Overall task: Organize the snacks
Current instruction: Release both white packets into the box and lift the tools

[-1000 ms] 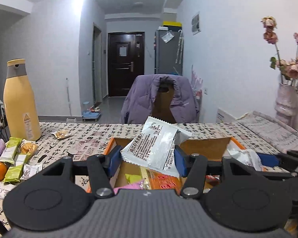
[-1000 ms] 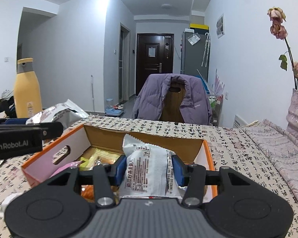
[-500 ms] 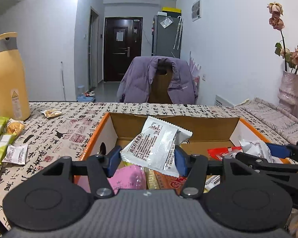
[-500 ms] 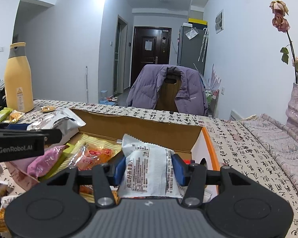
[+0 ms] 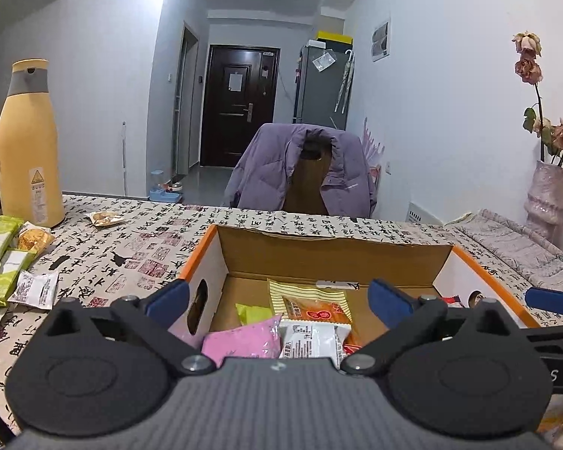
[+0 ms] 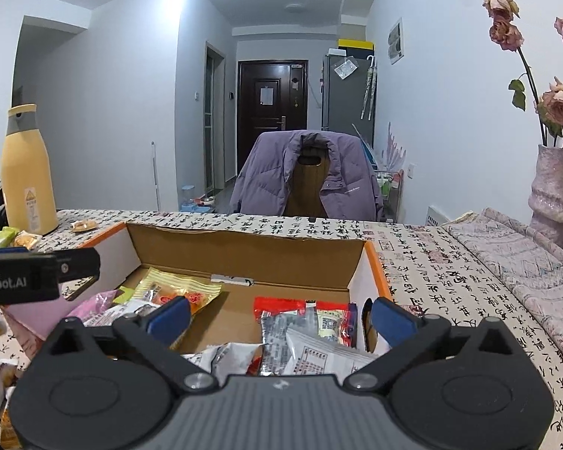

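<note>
Both tools, left [image 5: 277, 298] and right [image 6: 279, 313], just sprang wide, empty, over white snack packets [image 6: 319, 356] in box [image 5: 334, 251]

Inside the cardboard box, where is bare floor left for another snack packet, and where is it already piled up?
In the cardboard box, bare floor shows along the back wall and in the middle strip between the yellow-orange packet and the red-topped packet. The near side is crowded: the pink packet and white packets overlap below both open grippers.

Both claws [image 5: 277, 296] [image 6: 279, 317] just opened, empty
</note>
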`<state>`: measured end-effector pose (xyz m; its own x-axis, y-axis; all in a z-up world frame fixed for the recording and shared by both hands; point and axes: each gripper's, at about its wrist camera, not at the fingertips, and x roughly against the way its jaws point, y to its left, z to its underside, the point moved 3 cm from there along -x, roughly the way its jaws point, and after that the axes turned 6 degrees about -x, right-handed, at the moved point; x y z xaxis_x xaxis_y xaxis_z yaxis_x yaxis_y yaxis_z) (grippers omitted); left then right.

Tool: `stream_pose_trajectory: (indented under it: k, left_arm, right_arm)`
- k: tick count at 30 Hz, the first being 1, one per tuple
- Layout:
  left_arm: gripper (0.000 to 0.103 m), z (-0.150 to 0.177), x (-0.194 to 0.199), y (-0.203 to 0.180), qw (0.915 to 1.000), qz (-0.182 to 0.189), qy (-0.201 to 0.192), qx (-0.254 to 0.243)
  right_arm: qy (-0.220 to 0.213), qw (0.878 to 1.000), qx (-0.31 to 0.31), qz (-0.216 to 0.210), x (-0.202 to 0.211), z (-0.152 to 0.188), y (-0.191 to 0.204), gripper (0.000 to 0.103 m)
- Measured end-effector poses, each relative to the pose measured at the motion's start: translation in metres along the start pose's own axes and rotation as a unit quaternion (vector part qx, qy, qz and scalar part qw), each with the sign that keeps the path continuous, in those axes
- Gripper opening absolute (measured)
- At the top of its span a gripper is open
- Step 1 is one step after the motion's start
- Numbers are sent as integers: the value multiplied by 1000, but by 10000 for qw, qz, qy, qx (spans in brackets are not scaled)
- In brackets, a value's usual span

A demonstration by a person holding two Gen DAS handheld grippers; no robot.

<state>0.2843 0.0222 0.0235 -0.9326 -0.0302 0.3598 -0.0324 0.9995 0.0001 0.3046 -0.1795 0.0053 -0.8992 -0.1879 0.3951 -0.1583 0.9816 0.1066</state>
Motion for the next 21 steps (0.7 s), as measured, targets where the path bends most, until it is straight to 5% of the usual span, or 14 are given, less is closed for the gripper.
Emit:
stream_pose_trajectory:
  k: [21]
  left_arm:
    - [103, -27, 33, -3, 9997, 28, -176, 157]
  right_arm:
    - [-145, 9996, 250, 63, 37, -16, 10, 103]
